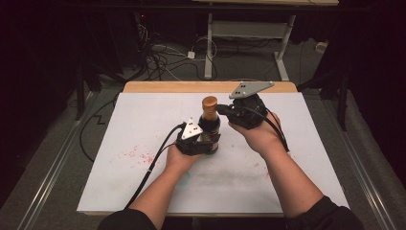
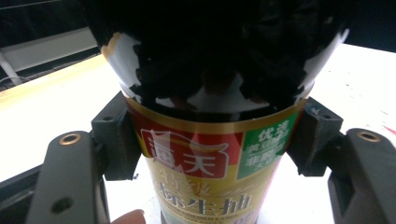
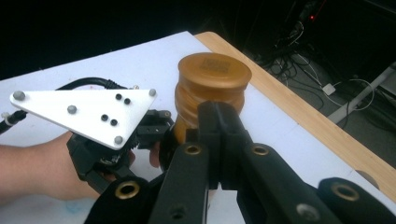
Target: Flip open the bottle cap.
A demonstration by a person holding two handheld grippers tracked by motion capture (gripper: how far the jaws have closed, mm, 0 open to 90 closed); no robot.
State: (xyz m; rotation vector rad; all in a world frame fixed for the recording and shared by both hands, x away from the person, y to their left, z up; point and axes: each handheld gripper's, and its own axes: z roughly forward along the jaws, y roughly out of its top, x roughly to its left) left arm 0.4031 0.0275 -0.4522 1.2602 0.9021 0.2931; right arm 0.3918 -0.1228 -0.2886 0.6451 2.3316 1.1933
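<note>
Left gripper [image 1: 203,141] nearest, jaws clamped on the body of the soy sauce bottle [image 1: 209,125], upright mid-bench [image 1: 143,115]. Right gripper [image 1: 225,109] just beyond, jaws pressed together, tips beside the bottle's brown cap [image 3: 212,84]. Red stains [image 1: 139,155] lie left.

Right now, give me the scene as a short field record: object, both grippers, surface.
object: dark sauce bottle, upright, golden-brown cap on, red, green and gold label
left gripper: jaws clamped on either side of the bottle's body
right gripper: jaws together, tips beside the cap, not around it
surface: white table with red specks, wooden edge at the far side
</note>
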